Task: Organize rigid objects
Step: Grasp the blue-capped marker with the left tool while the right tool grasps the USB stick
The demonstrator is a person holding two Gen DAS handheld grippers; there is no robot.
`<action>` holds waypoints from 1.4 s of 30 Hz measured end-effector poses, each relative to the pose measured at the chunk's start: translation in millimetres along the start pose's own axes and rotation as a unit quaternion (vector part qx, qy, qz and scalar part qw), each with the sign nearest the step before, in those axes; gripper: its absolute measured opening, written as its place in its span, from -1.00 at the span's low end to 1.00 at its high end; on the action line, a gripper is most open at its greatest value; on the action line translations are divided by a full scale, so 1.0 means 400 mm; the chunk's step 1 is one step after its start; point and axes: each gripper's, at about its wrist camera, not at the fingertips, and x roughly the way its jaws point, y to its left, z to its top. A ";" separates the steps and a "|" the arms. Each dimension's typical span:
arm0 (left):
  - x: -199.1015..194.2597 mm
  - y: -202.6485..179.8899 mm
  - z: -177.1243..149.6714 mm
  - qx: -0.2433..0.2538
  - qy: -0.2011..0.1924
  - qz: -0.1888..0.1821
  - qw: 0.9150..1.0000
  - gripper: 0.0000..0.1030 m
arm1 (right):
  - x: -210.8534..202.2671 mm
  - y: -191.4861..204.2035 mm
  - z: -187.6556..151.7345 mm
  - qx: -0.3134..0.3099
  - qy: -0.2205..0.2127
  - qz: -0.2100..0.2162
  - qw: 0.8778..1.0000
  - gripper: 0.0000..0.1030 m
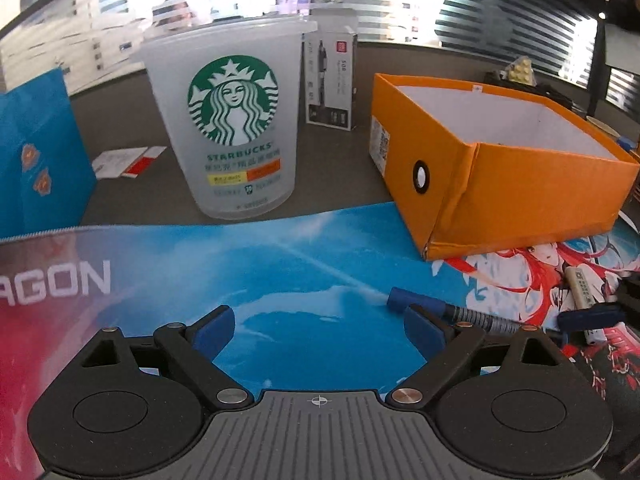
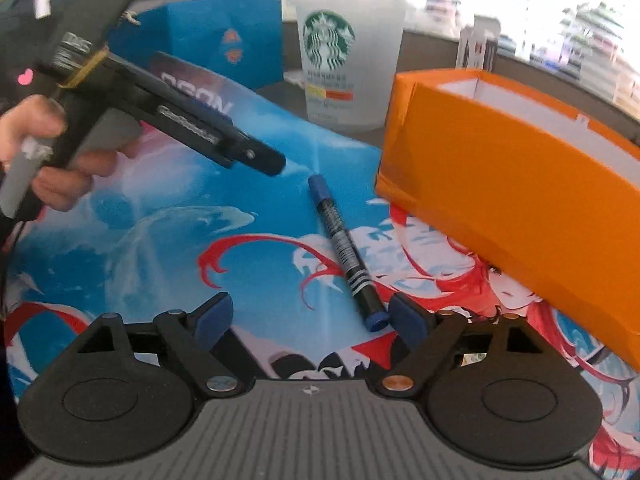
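Note:
A blue-capped black marker [image 2: 344,250] lies on the printed desk mat, left of the orange box [image 2: 520,204]. My right gripper [image 2: 312,322] is open and empty, with the marker's near end just inside its right finger. My left gripper [image 1: 320,330] is open and empty above the mat; the marker [image 1: 440,309] lies just beyond its right finger. The left gripper's body [image 2: 200,128] shows at the upper left of the right wrist view. A frosted Starbucks cup [image 1: 234,120] stands upright behind the mat. The orange box [image 1: 500,184] is open-topped with a white inside.
A white eraser [image 1: 582,296] lies on the mat at the far right. A blue paper bag [image 1: 38,152] stands at the left, a pen carton [image 1: 330,80] behind the cup. Paper slips [image 1: 128,162] lie on the grey desk.

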 end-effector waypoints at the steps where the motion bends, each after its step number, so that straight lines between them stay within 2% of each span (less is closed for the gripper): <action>1: -0.001 0.001 -0.002 -0.004 0.000 -0.001 1.000 0.81 | -0.013 0.002 -0.003 0.002 -0.011 -0.010 1.000 0.63; 3: -0.005 0.000 -0.002 -0.017 0.001 0.000 1.000 0.81 | -0.050 -0.004 -0.013 0.011 -0.038 -0.053 0.998 0.64; 4: -0.008 -0.002 -0.002 -0.025 -0.001 -0.001 1.000 0.81 | -0.067 -0.009 -0.019 0.019 -0.051 -0.090 0.994 0.65; 5: -0.011 -0.002 -0.002 -0.034 -0.004 -0.004 0.999 0.81 | -0.084 -0.012 -0.029 0.025 -0.065 -0.136 0.988 0.74; 7: -0.018 -0.011 -0.001 -0.061 -0.006 -0.004 0.998 0.81 | -0.109 -0.012 -0.051 0.037 -0.081 -0.212 0.973 0.75; 9: -0.021 -0.029 -0.003 -0.089 0.001 0.006 0.996 0.81 | -0.124 -0.010 -0.066 0.058 -0.083 -0.249 0.963 0.74; 10: -0.023 -0.039 -0.004 -0.097 0.006 0.012 0.995 0.81 | -0.128 -0.007 -0.073 0.071 -0.084 -0.252 0.961 0.69; 13: -0.023 -0.067 -0.009 -0.106 0.021 0.053 0.993 0.81 | -0.121 -0.005 -0.081 0.088 -0.075 -0.229 0.967 0.51; 14: -0.026 -0.070 -0.012 -0.109 0.021 0.072 0.991 0.81 | -0.115 -0.008 -0.080 0.091 -0.069 -0.228 0.967 0.35; 16: -0.032 -0.072 -0.022 -0.118 0.016 0.102 0.988 0.81 | -0.102 -0.015 -0.076 0.097 -0.065 -0.237 0.965 0.21; 18: -0.038 -0.069 -0.031 -0.131 0.026 0.112 0.985 0.81 | -0.085 -0.029 -0.067 0.104 -0.055 -0.245 0.962 0.01; 23: -0.047 -0.066 -0.051 -0.162 0.045 0.122 0.978 0.81 | -0.045 -0.051 -0.062 0.133 -0.044 -0.226 0.964 -0.02; 29: -0.034 -0.077 -0.066 -0.200 0.074 0.097 0.972 0.82 | -0.024 -0.069 -0.064 0.150 -0.035 -0.178 0.972 -0.03; 31: -0.028 -0.093 -0.067 -0.200 0.080 0.102 0.971 0.89 | -0.023 -0.062 -0.064 0.137 -0.030 -0.180 0.974 -0.09; 34: -0.021 -0.113 -0.057 -0.207 0.085 0.096 0.970 0.90 | -0.027 -0.054 -0.066 0.116 -0.028 -0.179 0.977 -0.18; 36: -0.014 -0.125 -0.050 -0.213 0.085 0.106 0.968 0.90 | -0.029 -0.059 -0.069 0.118 -0.029 -0.177 0.977 -0.18; 40: 0.018 -0.168 -0.042 -0.198 0.099 0.157 0.963 0.99 | -0.036 -0.068 -0.073 0.127 -0.030 -0.175 0.976 -0.14; 42: 0.025 -0.187 -0.041 -0.192 0.093 0.175 0.961 1.00 | -0.036 -0.066 -0.073 0.123 -0.029 -0.178 0.976 -0.14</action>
